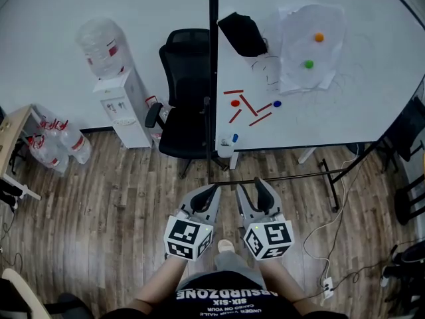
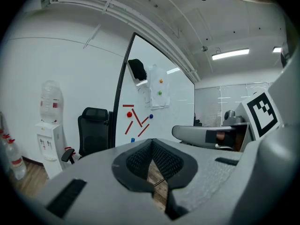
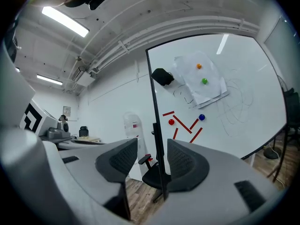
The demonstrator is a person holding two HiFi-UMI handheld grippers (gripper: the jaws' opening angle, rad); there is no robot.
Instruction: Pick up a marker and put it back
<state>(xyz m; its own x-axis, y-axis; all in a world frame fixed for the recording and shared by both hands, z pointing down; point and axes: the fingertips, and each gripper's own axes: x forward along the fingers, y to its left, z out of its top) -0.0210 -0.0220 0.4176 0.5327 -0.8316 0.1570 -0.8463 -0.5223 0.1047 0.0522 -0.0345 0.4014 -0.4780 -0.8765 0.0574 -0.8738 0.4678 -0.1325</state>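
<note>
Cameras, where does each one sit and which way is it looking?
Head view: on the person's head, looking steeply down at the floor; shows forearms, left gripper, right gripper.
Left gripper view: rides the left gripper, faces the whiteboard past shut jaws; right gripper beside.
Right gripper view: rides the right gripper, faces the whiteboard between open jaws.
Shared: whiteboard, office chair, water dispenser.

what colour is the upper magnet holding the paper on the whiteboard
Orange. The upper magnet shows best in the head view.
</note>
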